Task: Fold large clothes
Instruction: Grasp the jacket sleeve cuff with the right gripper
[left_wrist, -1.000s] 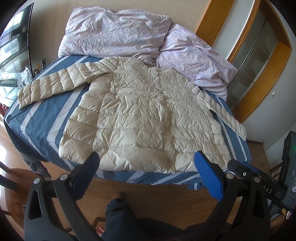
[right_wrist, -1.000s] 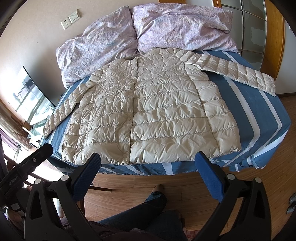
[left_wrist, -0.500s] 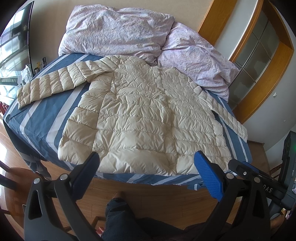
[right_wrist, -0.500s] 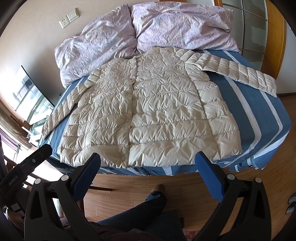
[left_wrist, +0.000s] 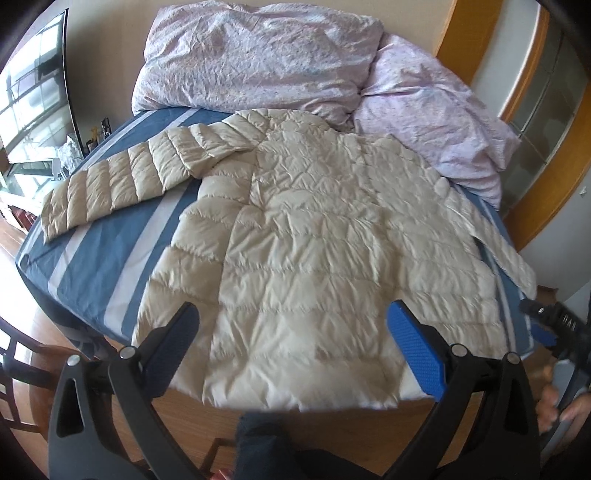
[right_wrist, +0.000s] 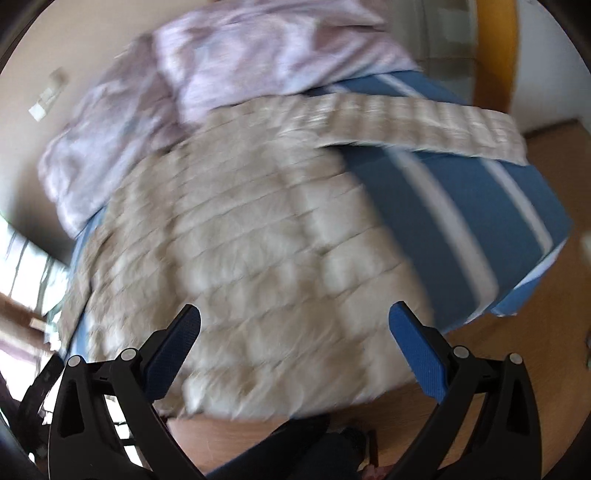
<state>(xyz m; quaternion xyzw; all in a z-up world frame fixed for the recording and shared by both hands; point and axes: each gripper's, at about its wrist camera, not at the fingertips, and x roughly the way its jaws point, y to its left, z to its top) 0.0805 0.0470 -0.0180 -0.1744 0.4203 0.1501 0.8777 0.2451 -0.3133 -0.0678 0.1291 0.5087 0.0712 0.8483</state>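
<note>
Both tools, left tool and right tool, gaping wide over the jacket, spread flat on the bed, ready for folding.

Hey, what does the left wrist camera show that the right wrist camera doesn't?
Only the left wrist view shows the window at the far left and the right gripper entering at the right edge. Only the right wrist view shows the wall socket, though blurred. Both show the beige puffer jacket spread flat on the blue striped bed, lilac pillows behind, and open jaws.
</note>
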